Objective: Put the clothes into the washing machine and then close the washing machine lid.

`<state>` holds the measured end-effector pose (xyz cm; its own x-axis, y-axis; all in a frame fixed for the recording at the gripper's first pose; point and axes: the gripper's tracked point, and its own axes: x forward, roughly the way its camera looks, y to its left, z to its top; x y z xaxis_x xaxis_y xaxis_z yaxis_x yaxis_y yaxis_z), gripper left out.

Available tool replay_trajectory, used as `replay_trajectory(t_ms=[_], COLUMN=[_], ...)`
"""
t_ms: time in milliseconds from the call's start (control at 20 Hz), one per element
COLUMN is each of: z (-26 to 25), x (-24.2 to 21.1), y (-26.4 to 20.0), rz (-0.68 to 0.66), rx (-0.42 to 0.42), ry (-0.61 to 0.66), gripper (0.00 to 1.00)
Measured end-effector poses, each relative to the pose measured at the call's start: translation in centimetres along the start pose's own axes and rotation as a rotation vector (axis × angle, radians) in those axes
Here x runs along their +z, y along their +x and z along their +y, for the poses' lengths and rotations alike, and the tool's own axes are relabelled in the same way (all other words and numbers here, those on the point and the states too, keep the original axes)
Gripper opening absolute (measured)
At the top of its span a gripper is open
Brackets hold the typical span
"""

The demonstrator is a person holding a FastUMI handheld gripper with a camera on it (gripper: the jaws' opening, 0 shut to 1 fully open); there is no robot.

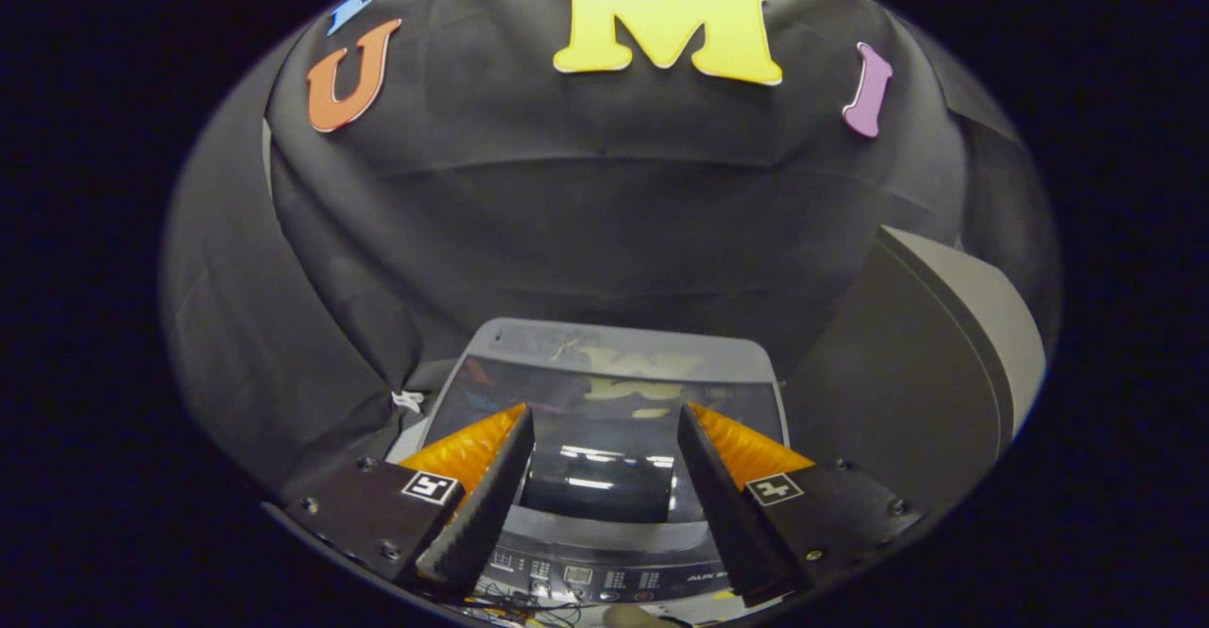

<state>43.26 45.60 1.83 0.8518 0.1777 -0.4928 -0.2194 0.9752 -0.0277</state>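
**Washer lid down, fingers spread and empty above it**

Gripper (604, 411) sits above the washing machine (604, 515), looking down and forward along its two fingers. Fingers (477, 505) are spread wide apart with nothing between them; neither one touches the machine that can be seen.

The washing machine is a top-loader, seen from its front side. Its lid (614, 392) is a dark glossy panel with a pale grey frame; it lies flat and closed over the tub and reflects the booth's wall. The lid shows in the gap between the fingers and runs on beyond their tips toward 12 o'clock. At 6 o'clock, nearest the camera and under the finger bases, lies the control panel (581, 576), a dark strip with small buttons and a display; markings too small to tell.

Clothes cannot be seen; whether any lie under the closed lid cannot be told.

At 3 o'clock of the machine stands a large grey panel (945, 364) with a rounded top, tilted, its dark face turned toward the machine. A small white scrap (408, 400) lies at 10 o'clock, just beside the lid's rear left corner, against the black cloth
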Motion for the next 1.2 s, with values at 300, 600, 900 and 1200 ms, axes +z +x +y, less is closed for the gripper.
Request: replay_trajectory(t_ms=[300,600,900,1200], z=[0.1,-0.4,-2.2,-7.3], x=[-0.1,0.4,1.3,-0.1], y=[-0.9,-3.0,-10.0,-19.5], rz=[0.01,-0.032,-0.182,-0.324], rx=[0.003,0.018,0.071,0.079], ry=[0.005,-0.013,-0.072,-0.045], gripper=[0.96,0.96,0.96,0.96])
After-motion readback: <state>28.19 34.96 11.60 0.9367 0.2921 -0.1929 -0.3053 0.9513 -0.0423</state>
